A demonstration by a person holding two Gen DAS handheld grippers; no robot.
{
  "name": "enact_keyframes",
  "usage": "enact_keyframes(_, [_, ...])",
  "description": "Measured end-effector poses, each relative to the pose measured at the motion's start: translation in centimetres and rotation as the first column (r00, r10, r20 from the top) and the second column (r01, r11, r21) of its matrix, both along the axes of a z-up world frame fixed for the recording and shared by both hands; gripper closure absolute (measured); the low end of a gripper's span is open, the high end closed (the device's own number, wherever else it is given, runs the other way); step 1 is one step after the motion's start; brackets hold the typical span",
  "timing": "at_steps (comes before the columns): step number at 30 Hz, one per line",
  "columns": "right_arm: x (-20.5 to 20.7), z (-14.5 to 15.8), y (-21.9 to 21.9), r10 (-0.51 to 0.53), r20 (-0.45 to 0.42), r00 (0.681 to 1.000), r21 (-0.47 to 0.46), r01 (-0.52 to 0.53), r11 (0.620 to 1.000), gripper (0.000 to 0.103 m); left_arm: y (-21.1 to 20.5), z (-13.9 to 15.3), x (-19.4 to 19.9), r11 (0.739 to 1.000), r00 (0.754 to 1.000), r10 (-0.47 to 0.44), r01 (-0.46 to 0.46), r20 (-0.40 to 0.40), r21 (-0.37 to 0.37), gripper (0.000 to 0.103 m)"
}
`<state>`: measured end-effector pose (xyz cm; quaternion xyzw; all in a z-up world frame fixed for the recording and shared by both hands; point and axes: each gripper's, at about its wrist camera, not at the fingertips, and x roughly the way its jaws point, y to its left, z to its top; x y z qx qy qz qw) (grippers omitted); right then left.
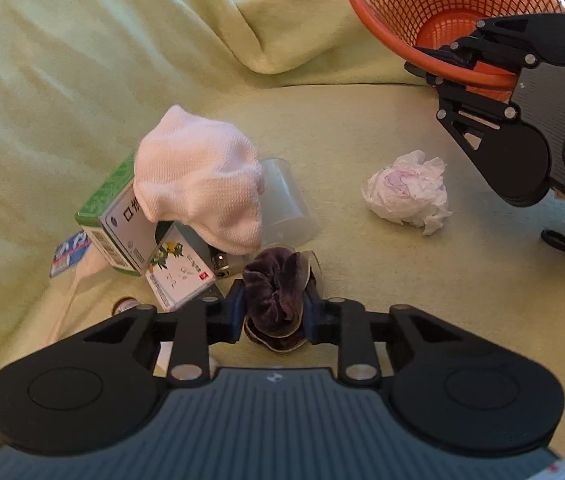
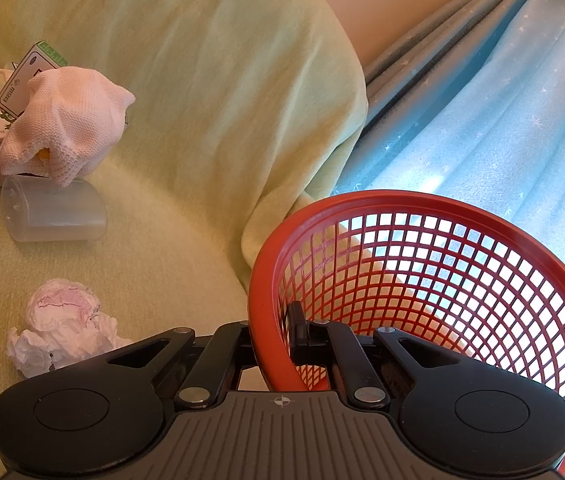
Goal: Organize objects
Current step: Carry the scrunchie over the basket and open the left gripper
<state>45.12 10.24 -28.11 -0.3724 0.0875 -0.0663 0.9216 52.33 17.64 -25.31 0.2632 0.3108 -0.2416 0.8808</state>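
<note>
My left gripper (image 1: 274, 304) is shut on a dark purple velvet scrunchie (image 1: 276, 290), low over the yellow-green blanket (image 1: 342, 128). Just beyond it lie a pink knitted sock (image 1: 198, 188) draped over a green-and-white box (image 1: 110, 220), a second small box (image 1: 180, 276) and a clear plastic cup (image 1: 286, 204) on its side. My right gripper (image 2: 272, 338) is shut on the rim of the orange mesh basket (image 2: 434, 280), one finger inside and one outside. The basket (image 1: 434, 4) shows at the top right of the left wrist view, tilted.
A crumpled white tissue (image 1: 406, 192) lies between the pile and the basket; it also shows in the right wrist view (image 2: 62, 320). A small bottle (image 1: 124, 304) and a blue-and-white packet (image 1: 68, 256) lie at the left. Blue curtains (image 2: 502, 100) hang behind the basket.
</note>
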Motion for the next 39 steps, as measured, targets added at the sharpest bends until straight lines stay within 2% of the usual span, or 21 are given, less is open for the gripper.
enact_keyframes(4, [0.0, 0.0, 0.0, 0.000, 0.001, 1.000, -0.002, 0.000, 1.000, 0.101, -0.5, 0.7, -0.9, 0.994, 0.991, -0.073, 0.063, 0.108, 0.089, 0.082])
enact_keyframes(7, [0.0, 0.0, 0.0, -0.001, 0.000, 1.000, -0.001, 0.001, 1.000, 0.101, -0.7, 1.6, -1.4, 0.984, 0.972, -0.131, 0.104, 0.194, 0.143, 0.082])
enact_keyframes(12, [0.0, 0.0, 0.0, 0.000, 0.000, 1.000, -0.001, 0.000, 1.000, 0.101, -1.4, 2.9, -2.0, 0.959, 0.904, -0.232, 0.151, 0.360, 0.239, 0.082])
enact_keyframes(17, [0.0, 0.0, 0.0, 0.000, 0.000, 1.000, -0.001, 0.000, 1.000, 0.101, -2.6, 4.2, -2.2, 0.938, 0.829, -0.315, 0.200, 0.461, 0.282, 0.082])
enact_keyframes(25, [0.0, 0.0, 0.0, 0.000, 0.000, 1.000, -0.001, 0.000, 1.000, 0.101, -4.8, 6.8, -2.5, 0.907, 0.757, -0.415, 0.296, 0.505, 0.301, 0.082])
enact_keyframes(29, [0.0, 0.0, 0.0, 0.000, 0.000, 1.000, -0.001, 0.000, 1.000, 0.101, -6.5, 8.4, -2.2, 0.892, 0.742, -0.450, 0.352, 0.496, 0.283, 0.082])
enact_keyframes(39, [-0.1, -0.1, 0.1, -0.001, 0.000, 1.000, 0.001, 0.001, 1.000, 0.102, -11.6, 10.0, -0.9, 0.832, 0.704, -0.555, 0.479, 0.443, 0.281, 0.080])
